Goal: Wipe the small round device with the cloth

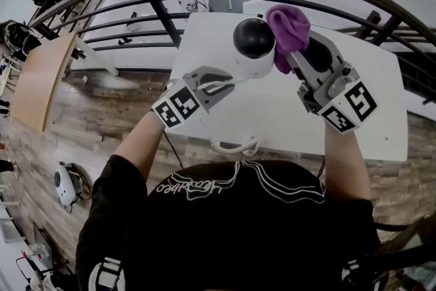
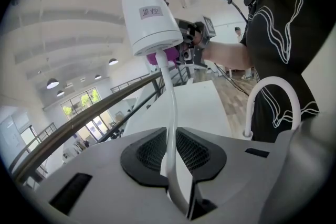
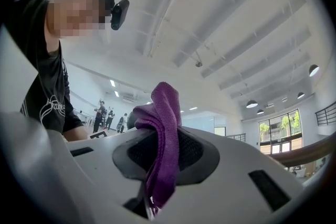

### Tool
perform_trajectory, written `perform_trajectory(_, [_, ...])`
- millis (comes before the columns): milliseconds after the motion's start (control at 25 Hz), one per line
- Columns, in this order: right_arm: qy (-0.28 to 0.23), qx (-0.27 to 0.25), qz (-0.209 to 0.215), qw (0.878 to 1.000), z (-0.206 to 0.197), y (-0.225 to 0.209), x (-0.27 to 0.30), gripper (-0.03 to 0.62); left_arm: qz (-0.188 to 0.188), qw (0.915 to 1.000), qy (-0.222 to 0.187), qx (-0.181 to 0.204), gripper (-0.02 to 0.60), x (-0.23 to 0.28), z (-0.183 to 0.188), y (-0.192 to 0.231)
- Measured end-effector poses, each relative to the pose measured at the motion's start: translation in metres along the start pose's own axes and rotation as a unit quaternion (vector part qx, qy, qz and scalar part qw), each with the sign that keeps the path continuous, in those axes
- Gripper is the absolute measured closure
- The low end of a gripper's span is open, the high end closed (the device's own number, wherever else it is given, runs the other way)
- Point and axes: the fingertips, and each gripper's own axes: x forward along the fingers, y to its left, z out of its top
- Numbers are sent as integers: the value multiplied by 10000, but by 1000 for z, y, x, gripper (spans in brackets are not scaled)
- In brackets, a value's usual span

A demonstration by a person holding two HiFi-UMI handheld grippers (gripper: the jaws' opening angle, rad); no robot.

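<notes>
The left tool (image 2: 170,157) is clamped on the white cable (image 2: 168,113) that hangs from the device (image 1: 254,44), a white body with a black dome. It holds the device in the air over the far edge of the table (image 1: 272,119). The right tool (image 3: 157,165) is clamped on the purple cloth (image 1: 289,27), which bunches above its jaws and lies against the device's right side.
</notes>
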Motion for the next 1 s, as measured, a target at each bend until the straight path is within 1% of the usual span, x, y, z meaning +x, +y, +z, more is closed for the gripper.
perform_trajectory(200, [62, -89, 116, 9999, -5, 7, -8, 528, 6, 9999, 89, 60, 520, 3, -2, 4])
perform_trajectory(360, [184, -341, 230, 9990, -8, 19, -11, 528, 81, 9999, 115, 62, 520, 4, -3, 5])
perform_trajectory(600, [318, -772, 406, 9957, -19, 45, -18, 528, 167, 9998, 93, -21, 520, 3, -8, 1])
perform_trajectory(800, [527, -973, 495, 9926, -28, 52, -22, 528, 289, 9995, 94, -64, 520, 6, -4, 6])
perform_trajectory(1000, [782, -1179, 633, 9879, -43, 56, -25, 528, 367, 9991, 86, -204, 520, 8, 0, 12])
